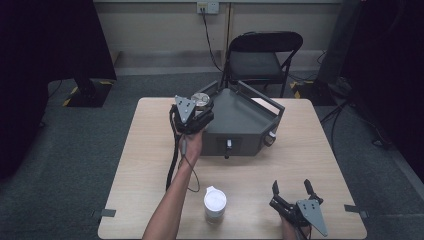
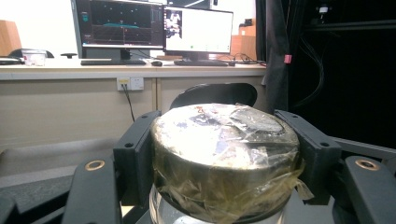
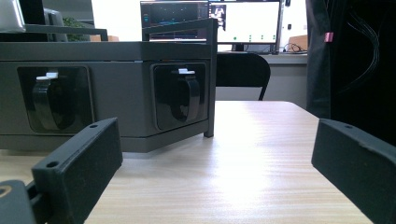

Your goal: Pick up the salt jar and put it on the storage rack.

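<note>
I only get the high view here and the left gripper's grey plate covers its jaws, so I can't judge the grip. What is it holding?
Observer: In the left gripper view, the left gripper is shut on a round metal lid wrapped in crinkled clear film, one pad on each side.
Operator: Is anything attached under the lid?
Observer: Clear glass shows just beneath its rim, possibly a jar; the rest is cut off.
Operator: And the right gripper?
Observer: The right gripper is open with nothing between its jaws, low over the wooden table and facing the grey box, whose front has two recessed black latches.
</note>
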Available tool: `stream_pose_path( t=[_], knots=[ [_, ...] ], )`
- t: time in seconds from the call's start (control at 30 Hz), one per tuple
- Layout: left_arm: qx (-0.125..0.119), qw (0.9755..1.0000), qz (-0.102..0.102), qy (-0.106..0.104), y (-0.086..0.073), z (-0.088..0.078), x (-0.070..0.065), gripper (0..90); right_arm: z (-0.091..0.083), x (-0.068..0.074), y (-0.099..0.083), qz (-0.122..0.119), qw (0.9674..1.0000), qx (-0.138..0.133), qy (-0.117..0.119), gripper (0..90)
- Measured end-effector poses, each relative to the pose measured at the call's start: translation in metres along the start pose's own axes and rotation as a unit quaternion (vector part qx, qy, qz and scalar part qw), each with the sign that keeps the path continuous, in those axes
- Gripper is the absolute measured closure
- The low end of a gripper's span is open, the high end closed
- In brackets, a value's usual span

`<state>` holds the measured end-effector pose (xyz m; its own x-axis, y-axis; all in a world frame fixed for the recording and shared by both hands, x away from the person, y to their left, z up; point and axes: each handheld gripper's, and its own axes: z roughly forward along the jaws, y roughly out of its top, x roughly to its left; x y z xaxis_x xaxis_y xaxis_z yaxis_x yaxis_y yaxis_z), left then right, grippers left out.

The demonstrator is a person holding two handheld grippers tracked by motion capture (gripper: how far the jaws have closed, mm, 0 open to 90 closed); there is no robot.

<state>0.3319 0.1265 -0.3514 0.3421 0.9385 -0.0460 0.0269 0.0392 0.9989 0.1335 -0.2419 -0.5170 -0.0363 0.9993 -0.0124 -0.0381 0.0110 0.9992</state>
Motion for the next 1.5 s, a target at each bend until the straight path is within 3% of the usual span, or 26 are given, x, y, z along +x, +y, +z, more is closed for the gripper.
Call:
stream_pose_path(
  t=[0.17, 0.6, 1.03, 1.5],
  knots=[
    [0.006, 0.9998, -0.007, 0.016, -0.005, 0.01, -0.007, 35.0, 0.0, 0.0, 0.0, -0.001, 1.0, 0.0, 0.001, 0.3],
    [0.02, 0.9998, 0.005, 0.004, -0.013, 0.019, -0.014, 34.9, 0.0, -0.001, 0.0, 0.0, 1.0, 0.0, 0.002, 0.3],
    [0.026, 0.9996, -0.007, 0.007, -0.021, 0.021, -0.011, 34.9, 0.0, 0.0, 0.0, -0.001, 1.0, 0.002, 0.002, 0.3],
    [0.028, 0.9996, -0.003, 0.008, -0.02, 0.022, -0.012, 34.9, 0.0, 0.0, 0.001, 0.0, 1.0, 0.002, 0.002, 0.3]
  ],
)
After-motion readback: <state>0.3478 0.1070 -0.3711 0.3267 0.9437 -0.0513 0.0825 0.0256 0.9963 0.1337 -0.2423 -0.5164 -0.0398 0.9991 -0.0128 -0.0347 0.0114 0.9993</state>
